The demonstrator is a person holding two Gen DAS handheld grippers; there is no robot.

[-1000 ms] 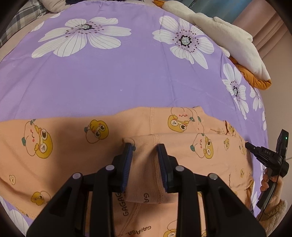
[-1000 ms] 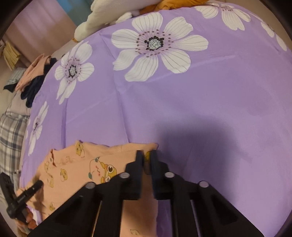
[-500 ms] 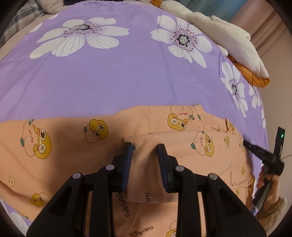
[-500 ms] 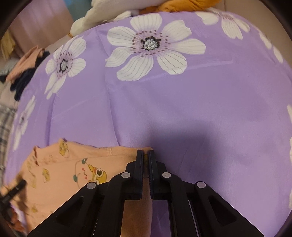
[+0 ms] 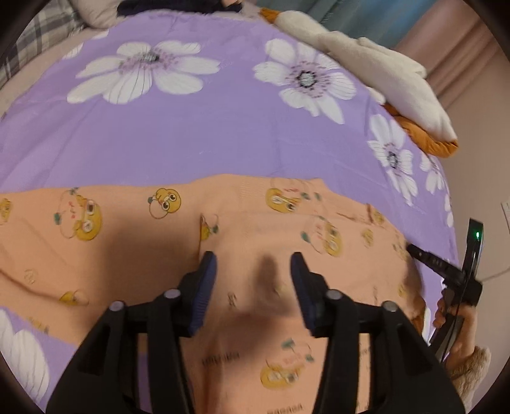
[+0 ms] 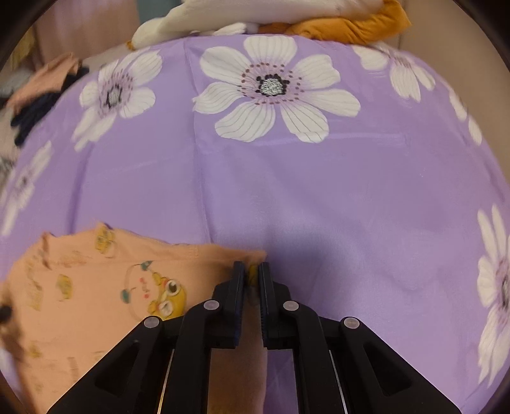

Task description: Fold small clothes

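A small peach garment [image 5: 248,223] printed with yellow cartoon faces lies spread on the purple flowered bedsheet [image 5: 191,140]. My left gripper [image 5: 253,267] is open, its jaws wide apart just above a folded-over flap of the garment, holding nothing. My right gripper [image 6: 251,277] is shut on the garment's right corner [image 6: 253,270], with the cloth [image 6: 95,286] stretching off to its left. The right gripper also shows at the right edge of the left wrist view [image 5: 446,270].
A pile of white and orange clothes [image 5: 398,82] lies at the far right of the bed, also seen in the right wrist view [image 6: 287,19]. More pink and dark clothes [image 6: 41,86] lie at the far left. A plaid fabric [image 5: 32,35] borders the sheet.
My left gripper has opened and let go of the folded flap, which now lies flat on the garment. My right gripper stays shut on the corner and has shifted slightly.
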